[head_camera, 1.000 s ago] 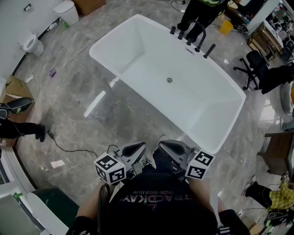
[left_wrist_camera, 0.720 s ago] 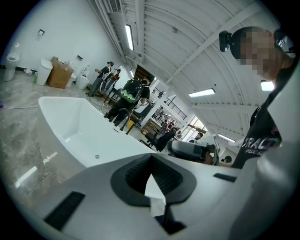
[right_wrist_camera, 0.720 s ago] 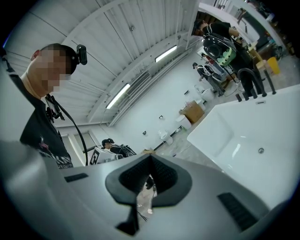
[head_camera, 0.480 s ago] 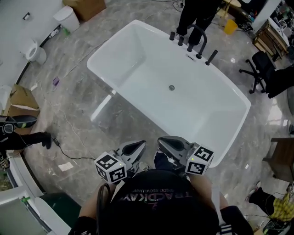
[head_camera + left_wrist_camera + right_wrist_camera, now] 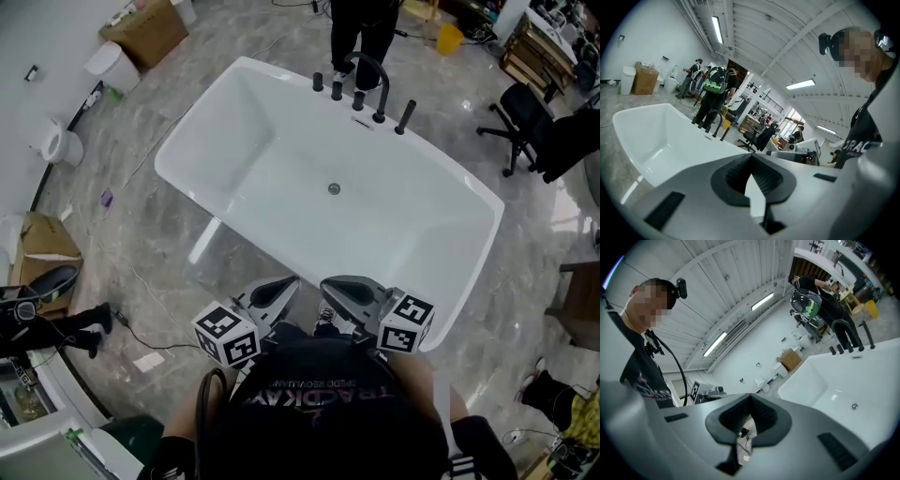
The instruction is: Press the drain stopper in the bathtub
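Observation:
A white freestanding bathtub (image 5: 239, 122) fills the middle of the head view. Its small round metal drain stopper (image 5: 334, 188) sits on the tub floor, and it also shows in the right gripper view as the drain stopper (image 5: 854, 406). My left gripper (image 5: 281, 285) and right gripper (image 5: 335, 285) are held close to my chest, outside the tub's near rim and well short of the stopper. Both are shut with nothing between the jaws. In the left gripper view the left gripper (image 5: 751, 158) points along the bathtub (image 5: 656, 136).
A black faucet (image 5: 367, 67) with several handles stands on the tub's far rim, and a person (image 5: 361, 23) stands just behind it. An office chair (image 5: 520, 117) is at the right. A toilet (image 5: 52, 141), cardboard boxes (image 5: 145, 30) and a floor cable (image 5: 141, 277) lie to the left.
The tub has shifted left and lower in the head view and looks nearer, as I have come closer to it. Both grippers stay shut by my chest.

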Demonstrator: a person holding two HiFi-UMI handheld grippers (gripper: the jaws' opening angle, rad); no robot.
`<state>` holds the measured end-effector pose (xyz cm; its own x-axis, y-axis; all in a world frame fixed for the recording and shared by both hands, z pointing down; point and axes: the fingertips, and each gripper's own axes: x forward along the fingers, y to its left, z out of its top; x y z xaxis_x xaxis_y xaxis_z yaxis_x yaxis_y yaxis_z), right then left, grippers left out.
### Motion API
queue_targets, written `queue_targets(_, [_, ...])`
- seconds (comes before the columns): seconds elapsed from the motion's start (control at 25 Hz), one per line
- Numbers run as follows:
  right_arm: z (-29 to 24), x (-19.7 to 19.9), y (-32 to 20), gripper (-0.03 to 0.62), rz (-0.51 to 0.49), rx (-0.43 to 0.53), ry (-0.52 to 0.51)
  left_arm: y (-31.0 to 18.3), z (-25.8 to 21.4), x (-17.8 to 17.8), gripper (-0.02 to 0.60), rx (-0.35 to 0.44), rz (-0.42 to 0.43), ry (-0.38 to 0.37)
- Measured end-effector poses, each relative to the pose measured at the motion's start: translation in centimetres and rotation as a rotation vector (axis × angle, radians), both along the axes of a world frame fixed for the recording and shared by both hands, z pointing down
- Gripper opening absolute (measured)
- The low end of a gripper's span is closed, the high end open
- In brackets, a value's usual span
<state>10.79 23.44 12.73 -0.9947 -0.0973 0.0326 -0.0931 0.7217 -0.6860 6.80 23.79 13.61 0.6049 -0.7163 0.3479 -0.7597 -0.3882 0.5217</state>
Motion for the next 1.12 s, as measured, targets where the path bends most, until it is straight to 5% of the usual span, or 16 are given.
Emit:
queue_targets(0.52, [1.1,1.0,-5.4,0.011,0.198,-0.029,-0.001,-5.7,0.0,-1.1,0.006,-0.005,0.141,-0.023])
queue_targets(1.12, [2.1,-10.5,-11.0,0.01,0.576,-0.065,0.039,-12.2,2.1,-14.7,0.006,-0.059,0.447,-0.037])
